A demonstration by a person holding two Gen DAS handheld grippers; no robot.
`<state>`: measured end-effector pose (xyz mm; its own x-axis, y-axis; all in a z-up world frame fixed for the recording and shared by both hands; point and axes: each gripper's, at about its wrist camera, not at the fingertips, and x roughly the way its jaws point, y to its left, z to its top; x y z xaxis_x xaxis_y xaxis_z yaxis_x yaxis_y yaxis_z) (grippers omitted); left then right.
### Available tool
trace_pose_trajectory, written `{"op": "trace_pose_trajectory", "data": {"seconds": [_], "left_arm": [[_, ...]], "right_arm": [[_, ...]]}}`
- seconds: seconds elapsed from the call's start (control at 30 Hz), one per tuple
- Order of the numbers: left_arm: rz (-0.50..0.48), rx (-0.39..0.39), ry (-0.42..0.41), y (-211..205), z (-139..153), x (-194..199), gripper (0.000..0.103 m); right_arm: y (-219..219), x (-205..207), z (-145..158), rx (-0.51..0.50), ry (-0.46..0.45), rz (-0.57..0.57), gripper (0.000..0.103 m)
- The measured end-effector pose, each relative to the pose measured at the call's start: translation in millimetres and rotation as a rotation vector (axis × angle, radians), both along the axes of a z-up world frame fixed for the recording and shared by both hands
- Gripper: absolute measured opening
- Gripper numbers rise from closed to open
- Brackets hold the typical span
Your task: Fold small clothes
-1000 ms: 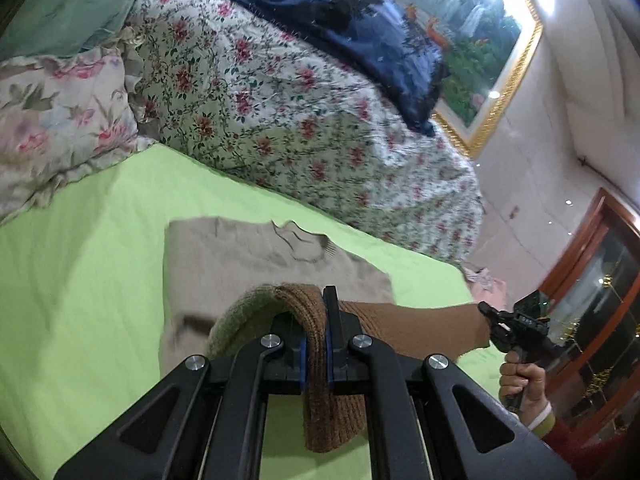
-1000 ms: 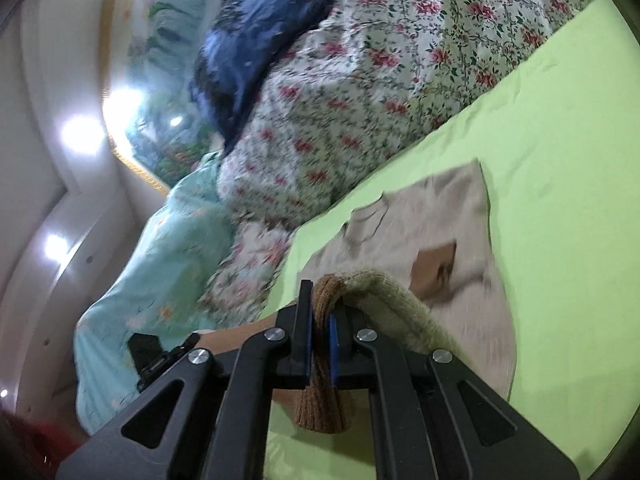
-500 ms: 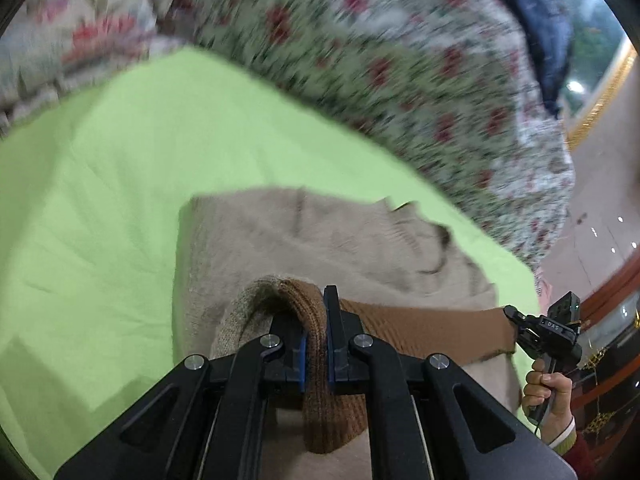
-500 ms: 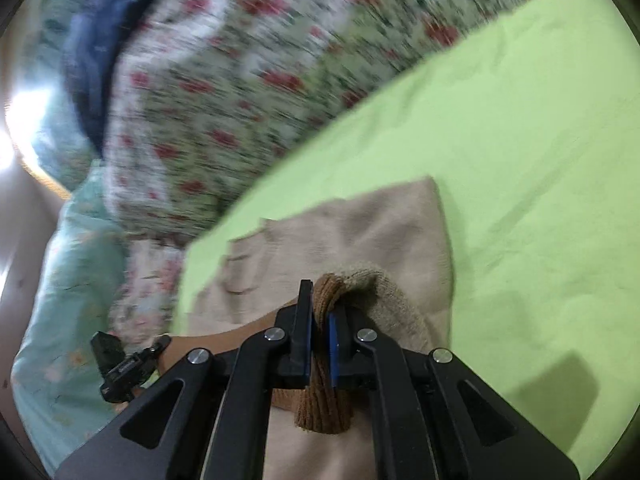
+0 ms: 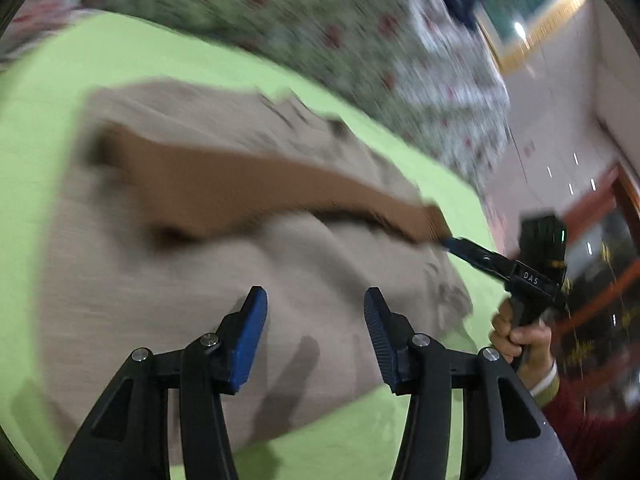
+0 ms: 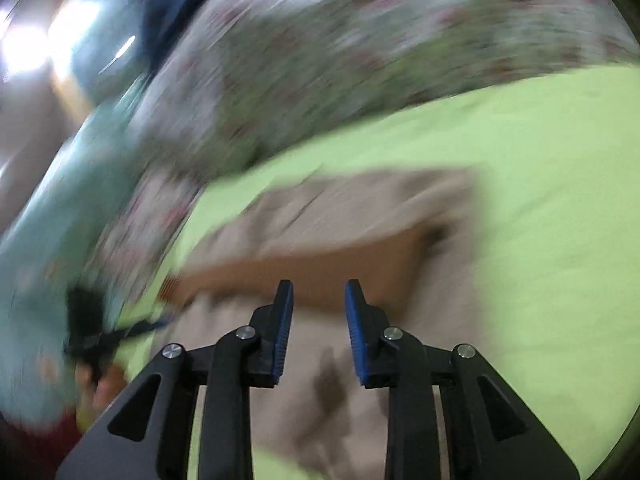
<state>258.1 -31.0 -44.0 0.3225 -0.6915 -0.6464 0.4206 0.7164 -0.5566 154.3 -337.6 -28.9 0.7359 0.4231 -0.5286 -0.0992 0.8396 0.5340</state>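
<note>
the beige sweater [image 5: 168, 280] is lying on the lime green bed sheet [image 5: 44, 92], its lower part turned up so that the darker brown hem band [image 5: 248, 188] is running as a long strip across the middle of the garment, from left to right in the left wrist view. the left gripper [image 5: 315, 312] is hovering just over the near half of the sweater with its fingers [image 5: 250, 328] apart and opening, and nothing is between them; the brown band is lying beyond them, on the far side. the right gripper [image 6: 319, 312] is also opening, its fingers [image 6: 282, 328] standing a little apart with no cloth pinched between them, and in its own view the band [image 6: 320, 268] is lying just past the fingertips, crosswise to the way they point. seen from the left wrist, the right gripper's tip [image 5: 460, 245] is close to the right end of the band, held by a hand [image 5: 520, 336] in a red sleeve, though the blur is hiding whether it is touching. judging from this, the fold is just being laid down and let go, and both grippers are about equally near the band, one toward each end. the knit is looking soft and thick, so it is likely to stay where it falls. a floral quilt [image 5: 328, 28] is heaped at the far edge of the bed.
</note>
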Motion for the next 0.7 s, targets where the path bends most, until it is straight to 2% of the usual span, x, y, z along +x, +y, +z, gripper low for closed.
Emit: {"op": "trace_pose_trajectory", "data": {"seconds": [0.07, 0.17, 0.2, 0.23, 0.27, 0.3, 0.37, 0.4, 0.43, 0.47, 0.5, 0.6, 0.7], "left_arm": [[-0.048, 0.042, 0.010, -22.8, -8.7, 6.9, 0.051], [-0.081, 0.093, 0.043, -34.3, -20.3, 25.9, 0.045], [-0.093, 0.106, 0.044, -33.7, -21.2, 34.6, 0.040], [-0.094, 0.126, 0.042, -31.0, -20.3, 46.2, 0.028], [-0.086, 0.144, 0.040, -27.7, -19.4, 57.3, 0.018], [-0.061, 0.166, 0.034, -21.9, -17.7, 71.2, 0.015], [0.038, 0.224, -0.004, -2.3, -11.9, 101.3, 0.013], [0.099, 0.232, -0.010, 12.2, -10.2, 115.6, 0.013], [0.169, 0.240, -0.009, 26.8, -8.4, 128.0, 0.013], [0.242, 0.220, 0.007, 46.9, -7.4, 139.9, 0.013], [0.276, 0.192, 0.019, 58.3, -7.1, 145.0, 0.013], [0.354, 0.097, 0.046, 89.1, -4.5, 138.2, 0.013], [0.380, 0.080, 0.023, 99.0, -2.5, 101.9, 0.028]], "right_arm": [[32.4, 20.1, -9.8, -0.033, 0.064, 0.168, 0.028], [53.5, 49.6, -25.2, -0.143, 0.158, 0.272, 0.028], [50.8, 58.1, -27.9, -0.173, 0.176, 0.260, 0.028], [44.5, 69.2, -30.4, -0.189, 0.195, 0.247, 0.028], [30.3, 84.2, -31.7, -0.210, 0.204, 0.201, 0.028], [20.4, 93.6, -31.0, -0.218, 0.206, 0.160, 0.025], [-16.9, 114.4, -29.0, -0.193, 0.210, 0.003, 0.025], [-37.1, 119.5, -26.8, -0.190, 0.211, -0.108, 0.025], [-60.5, 120.7, -26.2, -0.145, 0.205, -0.211, 0.025], [-78.0, 117.8, -26.8, -0.069, 0.183, -0.269, 0.025], [-87.2, 113.6, -27.0, -0.030, 0.170, -0.309, 0.025], [-99.3, 90.0, -22.7, 0.007, 0.144, -0.409, 0.027], [-81.5, 55.4, -16.0, 0.021, 0.097, -0.400, 0.032]]}}
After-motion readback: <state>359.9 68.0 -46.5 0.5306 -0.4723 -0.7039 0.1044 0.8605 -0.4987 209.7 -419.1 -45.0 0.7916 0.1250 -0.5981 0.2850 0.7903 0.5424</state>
